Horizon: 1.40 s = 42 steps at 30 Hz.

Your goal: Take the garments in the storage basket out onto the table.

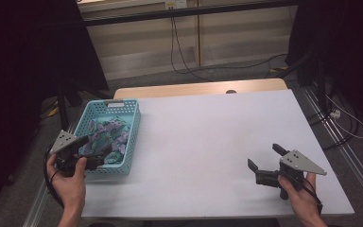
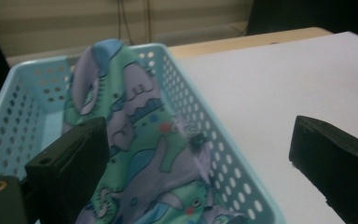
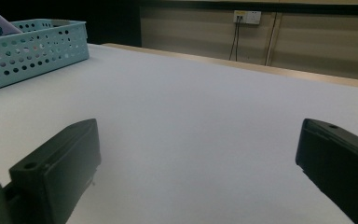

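Patterned cloth point(image 2: 135, 154) fills a blue basket point(image 1: 131, 137), left gripper point(image 1: 90, 161) open over it to grab; right gripper point(image 1: 264, 163) open, idle.

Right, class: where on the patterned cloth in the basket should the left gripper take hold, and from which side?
Probably the raised fold of the cloth, from above: it stands above the basket rim, and the left gripper is open astride that wall.

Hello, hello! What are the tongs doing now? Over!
Left tongs open, over the basket's near end, cloth between the jaws, not gripped. Right tongs open, low over bare table. Nothing in the way. Over.
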Tool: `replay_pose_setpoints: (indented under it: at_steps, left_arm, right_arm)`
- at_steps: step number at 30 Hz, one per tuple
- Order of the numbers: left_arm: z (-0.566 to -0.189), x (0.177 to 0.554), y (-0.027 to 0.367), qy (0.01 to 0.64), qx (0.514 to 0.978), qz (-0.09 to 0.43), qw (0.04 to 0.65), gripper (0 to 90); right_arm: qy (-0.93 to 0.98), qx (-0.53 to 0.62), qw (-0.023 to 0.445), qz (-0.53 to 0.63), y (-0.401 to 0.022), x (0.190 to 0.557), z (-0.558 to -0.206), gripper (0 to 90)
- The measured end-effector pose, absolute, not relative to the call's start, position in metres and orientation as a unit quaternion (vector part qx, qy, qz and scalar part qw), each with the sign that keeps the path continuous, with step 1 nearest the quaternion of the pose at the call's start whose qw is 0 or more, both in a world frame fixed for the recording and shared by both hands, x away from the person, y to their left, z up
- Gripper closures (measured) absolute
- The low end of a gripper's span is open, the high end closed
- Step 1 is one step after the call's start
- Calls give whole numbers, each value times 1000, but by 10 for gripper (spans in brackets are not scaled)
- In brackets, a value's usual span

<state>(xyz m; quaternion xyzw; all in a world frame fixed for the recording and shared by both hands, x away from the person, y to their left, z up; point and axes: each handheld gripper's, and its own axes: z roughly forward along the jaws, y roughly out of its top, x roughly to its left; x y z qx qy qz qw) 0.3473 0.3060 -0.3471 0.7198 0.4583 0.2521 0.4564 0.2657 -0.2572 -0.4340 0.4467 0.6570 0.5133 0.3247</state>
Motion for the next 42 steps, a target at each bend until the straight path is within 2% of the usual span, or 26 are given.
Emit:
replay_pose_setpoints:
  at_steps: [7,11,18,22,27,33,42]
  left_arm:
    - [-348,362,317,480,723,258,424,51]
    - [-350,376,320,487,744,216,403,45]
    - [-358,399,318,501,755,195,375,41]
    - [-363,409,312,504,765,178,359,105]
    - [-373,427,306,510,782,144,328,69]
    - [-381,434,295,503,803,147,283,73]
    - [-393,456,286,494,830,111,231,69]
  right_arm:
    - [661,441,325,513,-255,266,-434,0]
    - [663,437,326,512,-250,267,-433,0]
    - [667,435,322,513,-248,268,-433,0]
    - [668,432,321,513,-248,269,-433,0]
    - [671,428,320,514,-246,268,-433,0]
    - [671,428,320,514,-246,268,-433,0]
    - [673,426,319,513,-247,268,-433,0]
